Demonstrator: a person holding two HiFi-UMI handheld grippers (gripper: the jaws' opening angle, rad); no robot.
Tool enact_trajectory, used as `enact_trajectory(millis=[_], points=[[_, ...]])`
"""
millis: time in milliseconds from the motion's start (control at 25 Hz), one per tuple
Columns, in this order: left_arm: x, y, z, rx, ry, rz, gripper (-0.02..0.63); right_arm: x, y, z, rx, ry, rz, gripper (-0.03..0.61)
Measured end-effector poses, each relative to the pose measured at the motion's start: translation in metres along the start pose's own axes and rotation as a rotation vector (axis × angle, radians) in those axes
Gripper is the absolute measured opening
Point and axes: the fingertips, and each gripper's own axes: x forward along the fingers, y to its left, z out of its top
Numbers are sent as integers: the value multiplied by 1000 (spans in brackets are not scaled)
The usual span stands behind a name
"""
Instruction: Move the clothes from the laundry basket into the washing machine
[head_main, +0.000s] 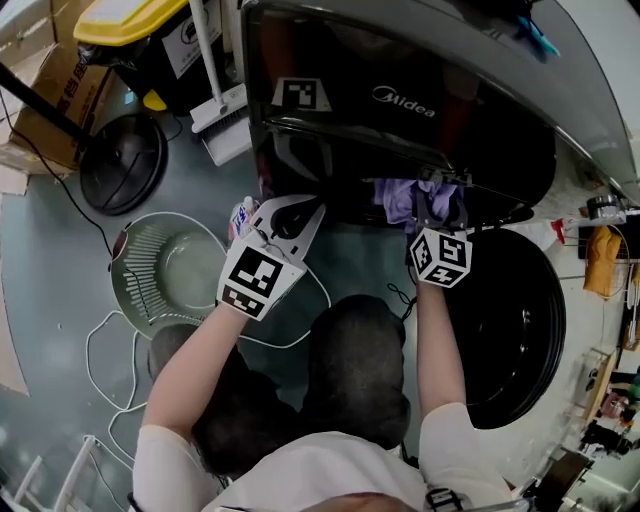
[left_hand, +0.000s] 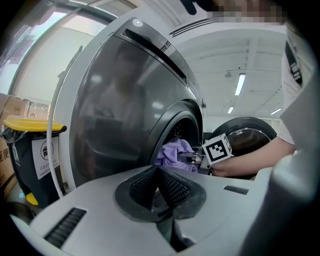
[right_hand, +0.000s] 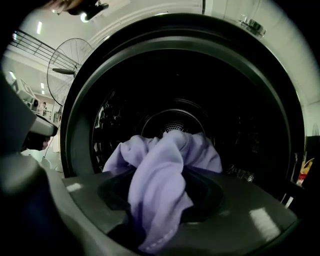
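Laundry basket (head_main: 150, 252) only in head view

Bright, even light falls from ceiling strip lights (left_hand: 240, 84), the washing machine (left_hand: 130, 100) shows soft glare, its drum (right_hand: 175, 90) is dark, and edges curve.

The floor (head_main: 60, 270) is a dull grey-blue and pretty cluttered. The pale green laundry basket (head_main: 150, 262) sits right on it, with a thin white cable (head_main: 88, 348) looping loosely around its near side. Just beyond the basket is a round black stand base (head_main: 122, 165) (a fan's, I think). A cardboard box (head_main: 55, 95) and a yellow-lidded black bin (head_main: 150, 45) stand further back, with a white dustpan (head_main: 225, 125) beside the washing machine (head_main: 400, 110).
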Motion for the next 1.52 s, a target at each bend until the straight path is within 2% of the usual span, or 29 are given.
enact_trajectory(millis=[200, 400, 440, 520, 600, 760, 920, 1080, 1200, 1320, 1520], points=[[7, -13, -1, 33, 12, -30, 6, 8, -3, -11, -40, 5, -26, 239], [13, -32, -1, 56, 9, -80, 6, 18, -18, -16, -103, 7, -105, 257], [13, -34, -3, 57, 13, -83, 6, 20, -23, -15, -121, 0, -124, 239], [14, -34, -6, 55, 19, -81, 6, 28, -34, -13, -166, -2, -162, 150], [14, -33, -5, 55, 16, -76, 6, 41, -42, -17, -188, 39, -181, 138], [10, -32, -8, 51, 23, -66, 6, 45, -47, -28, -157, 102, -160, 298], [7, -29, -10, 51, 32, -53, 6, 39, -46, -34, -169, 119, -119, 363], [5, -27, -12, 42, 37, -45, 6, 39, -36, -38, -178, 148, -58, 390], [5, -27, -11, 45, 40, -46, 6, 45, -28, -23, -187, 114, -23, 415], [4, -28, -13, 51, 45, -49, 6, 50, -21, -1, -253, 45, -20, 417], [3, -26, -16, 46, 51, -46, 6, 42, 11, 11, -384, 27, 34, 422]])
